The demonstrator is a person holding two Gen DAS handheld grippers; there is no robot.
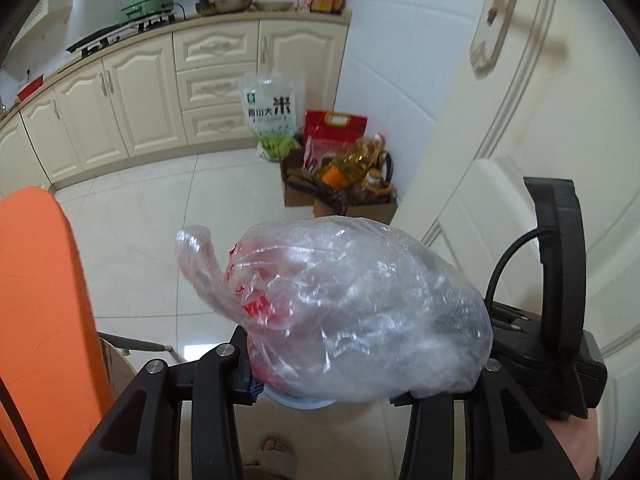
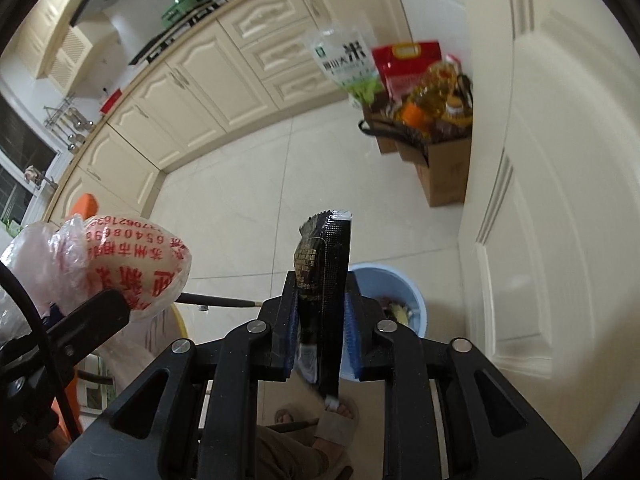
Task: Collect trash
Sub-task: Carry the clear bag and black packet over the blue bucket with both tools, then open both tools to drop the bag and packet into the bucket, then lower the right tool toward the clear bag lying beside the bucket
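My left gripper (image 1: 324, 384) is shut on a crumpled clear plastic bag (image 1: 352, 304) with red print, which bulges up and out over the jaws. A sliver of the light blue bin (image 1: 298, 402) shows just under the bag. My right gripper (image 2: 322, 320) is shut on a black snack wrapper (image 2: 326, 280) that stands upright between its blue pads. The round blue bin (image 2: 400, 284), with some scraps inside, sits on the floor just beyond and to the right of those jaws. The printed bag (image 2: 136, 268) also shows at the left of the right wrist view.
A cream door (image 2: 540, 200) stands close on the right. Cardboard boxes (image 2: 444, 168) with an oil bottle and rice bags (image 1: 276, 116) sit on the floor by the cabinets (image 1: 140, 92). An orange panel (image 1: 40, 300) rises at the left. A sandalled foot (image 2: 340, 412) is below.
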